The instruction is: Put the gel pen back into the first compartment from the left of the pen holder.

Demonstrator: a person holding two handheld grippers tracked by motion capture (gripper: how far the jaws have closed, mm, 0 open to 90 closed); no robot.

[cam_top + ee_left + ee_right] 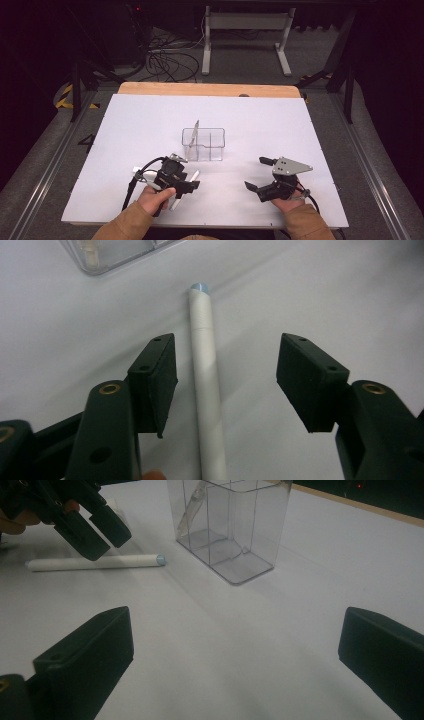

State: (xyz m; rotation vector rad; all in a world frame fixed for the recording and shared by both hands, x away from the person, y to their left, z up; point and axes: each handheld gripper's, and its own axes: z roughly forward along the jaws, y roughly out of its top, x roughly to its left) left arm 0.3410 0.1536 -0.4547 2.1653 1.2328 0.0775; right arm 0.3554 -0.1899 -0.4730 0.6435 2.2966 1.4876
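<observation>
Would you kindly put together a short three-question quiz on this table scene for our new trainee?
1. True or false: the white pen lies flat on the table between the jaws of the left gripper, and the pads do not press on it.
2. What stands in the clear divided container: A) one leaning pen-like item, B) three pens, C) a cup?
3. Fill in: the right gripper has its jaws ____ and holds nothing.

Key: 1 true; 2 A; 3 open.
</observation>
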